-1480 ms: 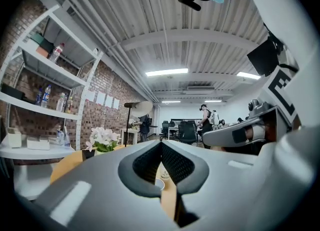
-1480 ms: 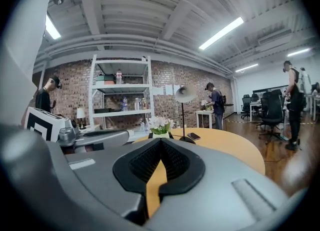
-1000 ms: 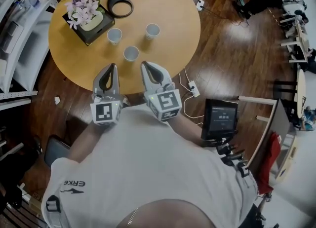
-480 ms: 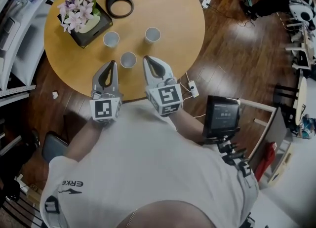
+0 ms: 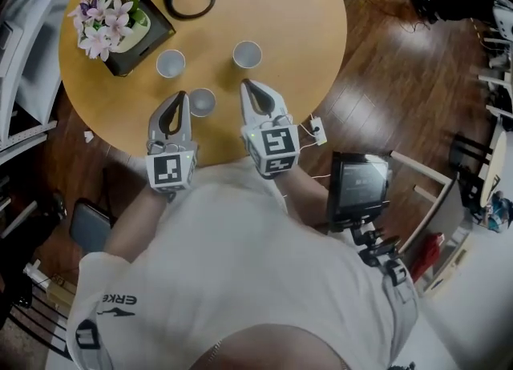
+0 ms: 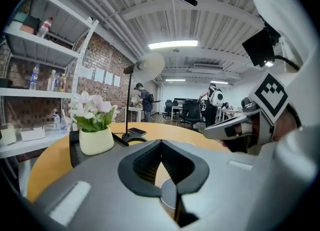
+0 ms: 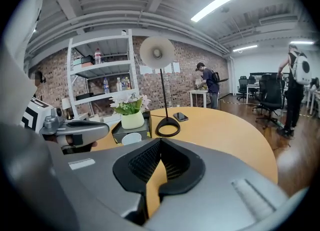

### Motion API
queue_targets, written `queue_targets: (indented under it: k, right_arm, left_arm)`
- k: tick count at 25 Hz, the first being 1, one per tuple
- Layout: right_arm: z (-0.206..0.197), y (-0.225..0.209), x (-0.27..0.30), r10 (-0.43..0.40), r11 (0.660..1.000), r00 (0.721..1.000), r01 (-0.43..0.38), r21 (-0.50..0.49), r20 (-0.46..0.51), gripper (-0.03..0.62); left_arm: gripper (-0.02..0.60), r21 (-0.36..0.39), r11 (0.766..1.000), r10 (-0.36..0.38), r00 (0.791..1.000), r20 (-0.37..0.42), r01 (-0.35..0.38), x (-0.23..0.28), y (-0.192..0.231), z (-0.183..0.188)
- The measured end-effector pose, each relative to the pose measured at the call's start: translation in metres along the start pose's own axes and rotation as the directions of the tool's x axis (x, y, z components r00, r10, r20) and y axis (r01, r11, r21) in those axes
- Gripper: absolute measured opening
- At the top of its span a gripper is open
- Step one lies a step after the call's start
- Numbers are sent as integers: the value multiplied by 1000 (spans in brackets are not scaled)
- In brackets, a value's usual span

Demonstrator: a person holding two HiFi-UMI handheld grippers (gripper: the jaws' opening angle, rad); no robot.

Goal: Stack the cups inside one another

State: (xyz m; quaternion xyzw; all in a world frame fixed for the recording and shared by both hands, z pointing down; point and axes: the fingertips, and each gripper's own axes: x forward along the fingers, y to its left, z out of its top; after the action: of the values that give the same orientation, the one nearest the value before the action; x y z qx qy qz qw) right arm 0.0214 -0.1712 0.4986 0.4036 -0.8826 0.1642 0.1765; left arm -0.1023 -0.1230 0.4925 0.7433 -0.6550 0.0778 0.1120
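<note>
Both grippers have moved forward from the table's near edge, so the left gripper (image 5: 185, 98) and right gripper (image 5: 246, 85) now flank the nearest cup (image 5: 201, 102). That cup sits just at 3 o'clock of the left tip. Both claws are closed with nothing between them.

From the nearest cup, the second cup (image 5: 171, 62) stands at 11 o'clock and the third cup (image 5: 247, 54) at 1 o'clock, all 3 apart on the round table (image 5: 304, 16). Each is upright, mouth up, long axis vertical.

The head view shows all 3 cups. The left gripper view shows only 1 rim, low behind its jaws. The right gripper view alone shows the lamp's shade (image 7: 157, 52) and a phone (image 7: 180, 117).
</note>
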Motion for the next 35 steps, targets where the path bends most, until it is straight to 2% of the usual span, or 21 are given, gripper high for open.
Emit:
queue_targets:
  k: [7,11,16,18,21,26,27,29,35]
  right_arm:
    - [-22,-26,22,-18,999,998,20,30,-63,23]
    - [-37,-37,36,-35,999,993,37,18,-111,224]
    - [-59,-49,58,-38,999,982,36,-15,-186,387]
    - [-69,-52,69,-31,999,975,26,-25,-221,425]
    - [-82,-54,84,-17,999,964,6,-40,-264,434]
    - [-94,-55,108,-5,997,955,-18,-75,-295,433]
    - [-95,-56,111,-8,996,956,-17,-83,-292,416]
    - [-93,-58,113,-15,995,960,-13,-97,-279,335]
    - [-87,-57,113,-17,992,966,-15,-123,-257,334]
  left_arm:
    - [2,1,1000,9,998,-59,-8,21,-1,-14]
    - [2,0,1000,16,993,-118,-16,28,0,-19]
    - [2,5,999,35,987,-157,-35,33,4,-26]
    - [2,9,998,69,985,-160,-68,33,12,-29]
    - [2,12,996,84,986,-146,-83,32,18,-35]
    - [2,18,994,107,978,-176,-106,31,27,-43]
    - [2,16,993,114,979,-170,-113,31,29,-44]
    - [2,13,992,124,978,-166,-124,30,31,-45]
    - [2,9,990,143,977,-159,-144,28,35,-45]
